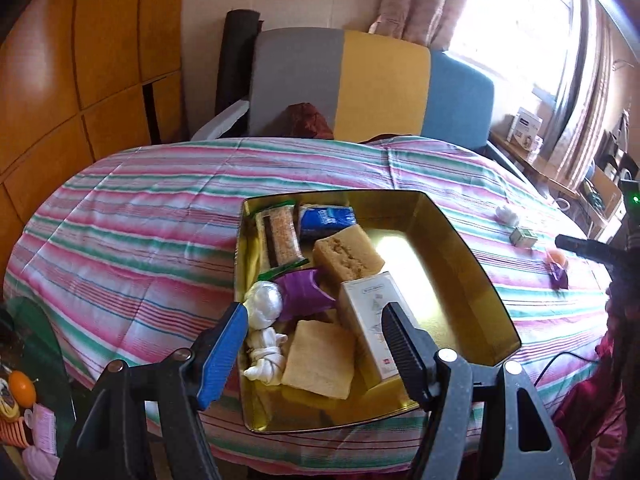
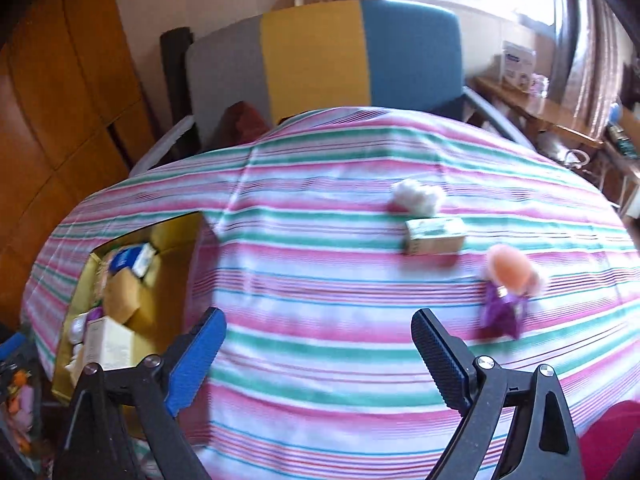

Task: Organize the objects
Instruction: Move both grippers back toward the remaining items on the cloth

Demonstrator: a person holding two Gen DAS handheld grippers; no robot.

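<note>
A gold tin box [image 1: 460, 240] sits on the striped tablecloth and holds several items: a white carton [image 1: 372, 312], two tan sponges [image 1: 348, 254], a blue packet [image 1: 326, 220], a snack bar, a purple wrapper and white knotted cloth [image 1: 266, 356]. My left gripper [image 1: 316, 320] hovers open above the tin's near end, nothing between its fingers. My right gripper [image 2: 320, 330] hangs open over bare cloth. Ahead and right of it lie a white cotton ball [image 2: 418, 196], a small green-white carton [image 2: 434, 236] and a pink puff with a purple wrapper [image 2: 508, 284]. The tin [image 2: 168, 300] shows at the left.
A grey, yellow and blue chair back [image 1: 380, 88] stands behind the table. Wooden cabinets [image 1: 80, 80] fill the left wall. A side shelf with boxes [image 1: 524, 128] runs under the window at right. Small toys [image 1: 20, 392] lie low on the left.
</note>
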